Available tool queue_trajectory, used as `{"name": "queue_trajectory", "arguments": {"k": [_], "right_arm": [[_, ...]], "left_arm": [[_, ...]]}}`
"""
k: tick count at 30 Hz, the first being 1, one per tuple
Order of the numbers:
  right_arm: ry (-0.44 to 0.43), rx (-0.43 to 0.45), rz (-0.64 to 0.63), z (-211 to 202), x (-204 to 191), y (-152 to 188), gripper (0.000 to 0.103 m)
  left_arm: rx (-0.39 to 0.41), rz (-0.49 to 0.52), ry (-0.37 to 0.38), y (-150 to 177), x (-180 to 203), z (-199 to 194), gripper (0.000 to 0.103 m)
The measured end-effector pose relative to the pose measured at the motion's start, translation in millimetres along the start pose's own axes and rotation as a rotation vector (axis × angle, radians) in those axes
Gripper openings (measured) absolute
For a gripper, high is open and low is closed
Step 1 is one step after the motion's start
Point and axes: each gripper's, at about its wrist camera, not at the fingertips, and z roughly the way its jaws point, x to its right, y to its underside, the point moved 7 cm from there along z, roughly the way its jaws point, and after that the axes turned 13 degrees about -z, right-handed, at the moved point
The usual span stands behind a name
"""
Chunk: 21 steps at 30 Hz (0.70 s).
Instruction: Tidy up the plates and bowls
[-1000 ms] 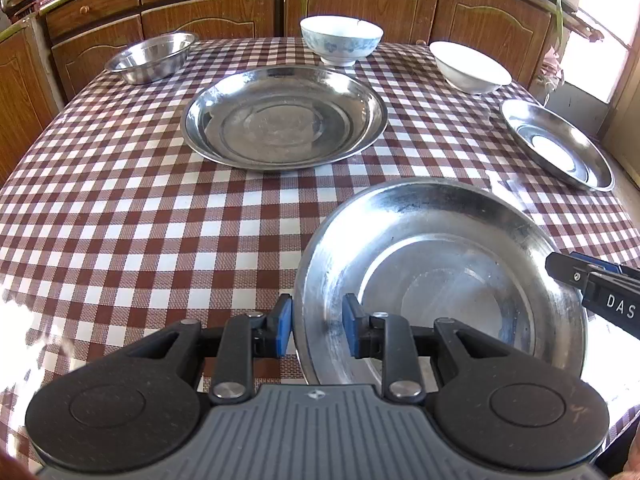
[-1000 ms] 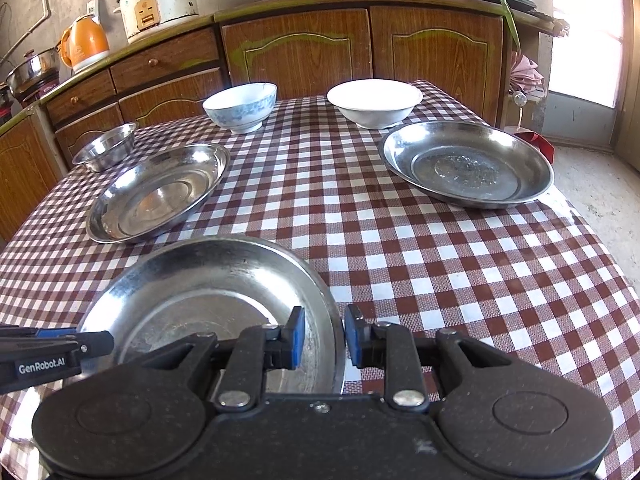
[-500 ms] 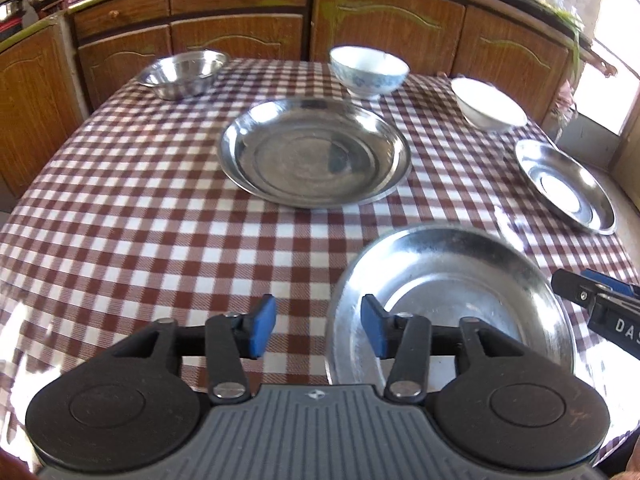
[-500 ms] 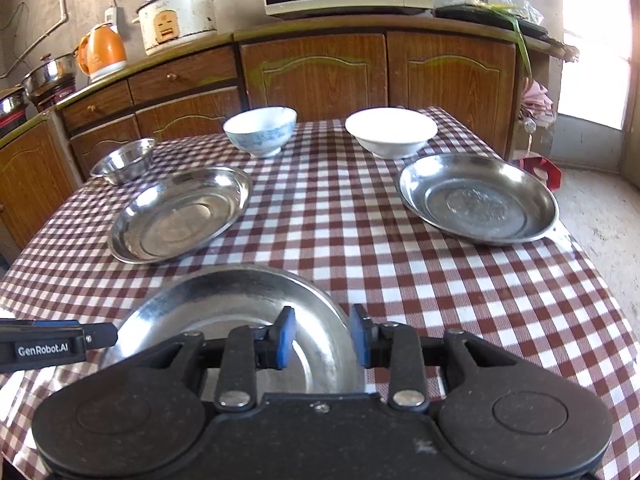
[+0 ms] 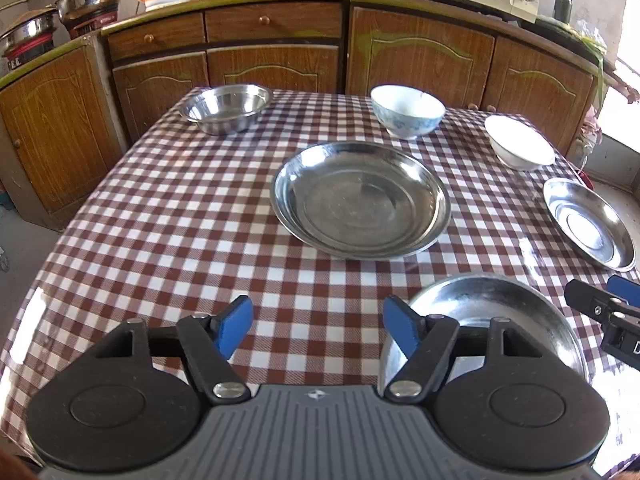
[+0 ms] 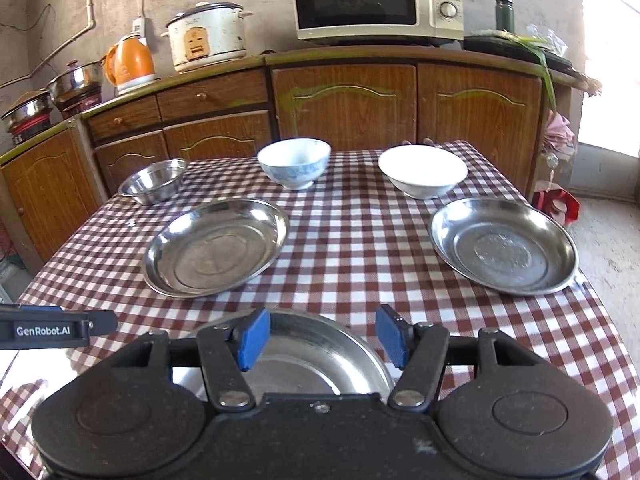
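A steel plate lies flat at the near edge of the checked table. My left gripper hovers above its left rim, jaws opening, nothing between them. My right gripper hangs over the same plate, jaws opening, not touching it. A second steel plate sits mid-table, a third at the right. At the far edge stand a steel bowl, a blue-patterned bowl and a white bowl.
The table wears a red-and-white checked oilcloth. Wooden cabinets run behind it, carrying a microwave, rice cooker, orange kettle and pots. A bright doorway lies to the right.
Both grippers let go of the near plate's rims, their jaws spread apart, and both rose and drew back. The plate stays flat on the table.
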Motion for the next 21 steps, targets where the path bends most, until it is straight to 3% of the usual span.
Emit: {"name": "queue_trajectory", "arguments": {"k": [21], "right_arm": [[-0.024,0.042,-0.058,5.6,-18.0,-35.6,0.076]], "left_arm": [[0.046,-0.007,-0.022,-24.9,-14.0,-6.3,0.079]]}}
